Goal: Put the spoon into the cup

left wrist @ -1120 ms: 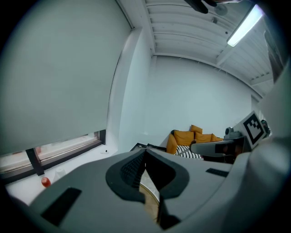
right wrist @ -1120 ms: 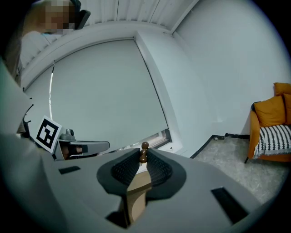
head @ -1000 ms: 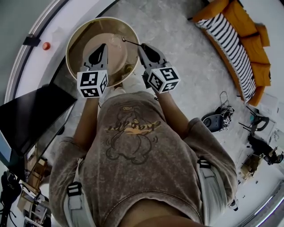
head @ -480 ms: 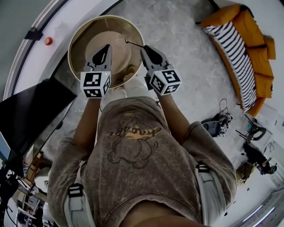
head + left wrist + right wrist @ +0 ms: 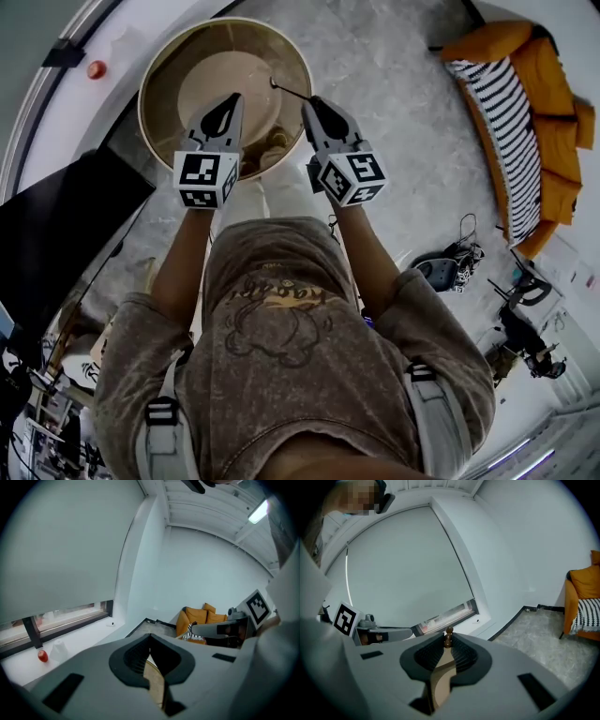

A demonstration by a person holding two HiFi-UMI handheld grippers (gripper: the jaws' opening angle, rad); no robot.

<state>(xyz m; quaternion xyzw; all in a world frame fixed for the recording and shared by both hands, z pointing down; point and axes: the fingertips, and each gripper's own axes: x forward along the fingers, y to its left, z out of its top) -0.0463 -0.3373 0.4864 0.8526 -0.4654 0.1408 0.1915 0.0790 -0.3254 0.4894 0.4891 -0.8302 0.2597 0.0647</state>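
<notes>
Both grippers hang side by side over a round, beige, gold-rimmed table (image 5: 164, 66) in the head view. My right gripper (image 5: 312, 101) is shut on a thin dark spoon (image 5: 286, 89), which sticks out ahead of the jaws toward the table's middle. In the right gripper view the spoon's brown knobbed end (image 5: 449, 631) shows just past the closed pads (image 5: 464, 656). My left gripper (image 5: 232, 97) is shut with nothing in it, and its pads (image 5: 136, 656) meet at the tip. A small pale object (image 5: 277, 140) lies between the grippers at the table's near edge. I cannot tell whether it is the cup.
A black panel (image 5: 56, 234) stands at the left below the table. A red object (image 5: 95, 68) sits on the window ledge. An orange sofa with a striped cushion (image 5: 525, 112) is at the far right. Dark gear (image 5: 445, 262) lies on the grey floor.
Both grippers have sunk toward the table and reached slightly farther over it. The spoon has stayed in the right gripper. The head view has shifted a little.
</notes>
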